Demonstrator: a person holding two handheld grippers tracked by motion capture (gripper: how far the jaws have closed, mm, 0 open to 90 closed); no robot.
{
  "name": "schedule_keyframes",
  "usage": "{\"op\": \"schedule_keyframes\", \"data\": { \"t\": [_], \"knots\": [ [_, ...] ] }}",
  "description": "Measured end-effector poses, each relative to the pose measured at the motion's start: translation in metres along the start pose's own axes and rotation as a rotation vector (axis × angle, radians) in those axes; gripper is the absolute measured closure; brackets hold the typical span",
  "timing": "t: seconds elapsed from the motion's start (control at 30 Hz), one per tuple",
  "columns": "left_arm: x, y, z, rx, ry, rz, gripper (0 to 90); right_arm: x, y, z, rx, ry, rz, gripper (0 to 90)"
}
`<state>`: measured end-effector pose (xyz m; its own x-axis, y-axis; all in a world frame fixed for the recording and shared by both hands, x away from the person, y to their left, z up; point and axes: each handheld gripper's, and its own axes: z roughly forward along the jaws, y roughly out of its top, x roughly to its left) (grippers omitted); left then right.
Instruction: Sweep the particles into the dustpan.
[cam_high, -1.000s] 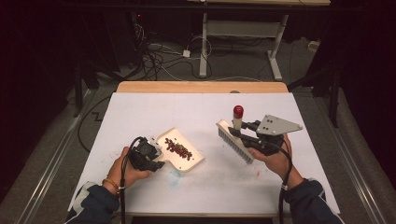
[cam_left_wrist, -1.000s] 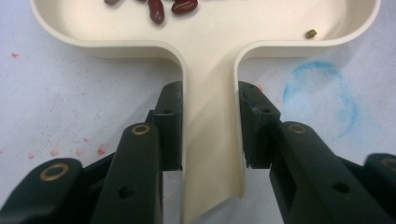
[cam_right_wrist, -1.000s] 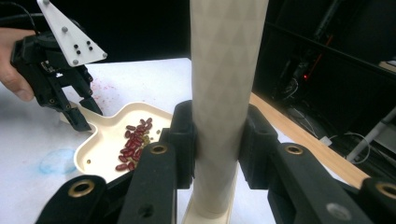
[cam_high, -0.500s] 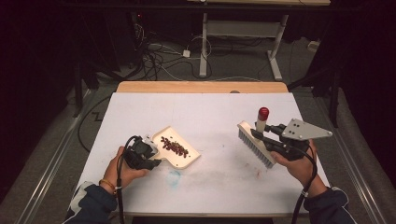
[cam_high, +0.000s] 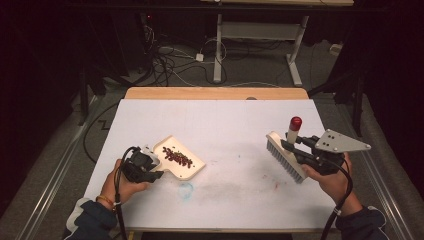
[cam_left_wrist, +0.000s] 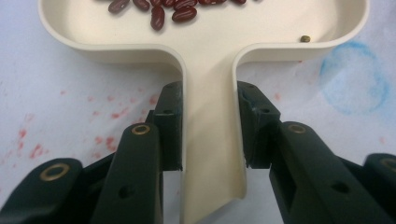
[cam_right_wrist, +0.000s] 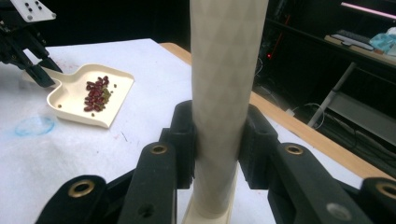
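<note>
The left gripper (cam_left_wrist: 210, 126) is clamped on the handle of the cream dustpan (cam_high: 182, 160), which lies flat on the white table (cam_high: 225, 120) with red beans (cam_high: 177, 157) heaped in its tray, ahead of the jaws. The right gripper (cam_right_wrist: 217, 140) is clamped on the handle of the brush (cam_high: 285, 161), held just above the table's right side with its bristles turned toward the dustpan, well apart from it. Since a second ago the brush has moved right, away from the dustpan; the dustpan has shifted slightly left.
</note>
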<state>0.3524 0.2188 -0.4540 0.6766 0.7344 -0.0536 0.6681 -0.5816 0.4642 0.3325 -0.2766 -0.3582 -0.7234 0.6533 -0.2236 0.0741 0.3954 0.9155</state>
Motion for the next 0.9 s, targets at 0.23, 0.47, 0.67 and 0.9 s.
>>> {"op": "schedule_keyframes", "data": {
  "t": [0.23,0.47,0.67,0.9],
  "knots": [
    [0.007,-0.012,-0.007,-0.008,0.020,-0.040,63.4,-0.004,-0.005,-0.013,0.014,-0.016,0.016,70.8],
    [0.015,-0.021,-0.011,-0.022,0.047,-0.086,63.4,-0.007,-0.010,-0.029,0.046,-0.083,0.047,70.7],
    [0.018,-0.023,-0.012,-0.025,0.052,-0.096,63.4,-0.010,-0.015,-0.038,0.066,-0.134,0.062,70.7],
    [0.019,-0.023,-0.010,-0.023,0.051,-0.103,63.4,-0.008,-0.020,-0.040,0.085,-0.136,0.065,70.7]
  ]
}}
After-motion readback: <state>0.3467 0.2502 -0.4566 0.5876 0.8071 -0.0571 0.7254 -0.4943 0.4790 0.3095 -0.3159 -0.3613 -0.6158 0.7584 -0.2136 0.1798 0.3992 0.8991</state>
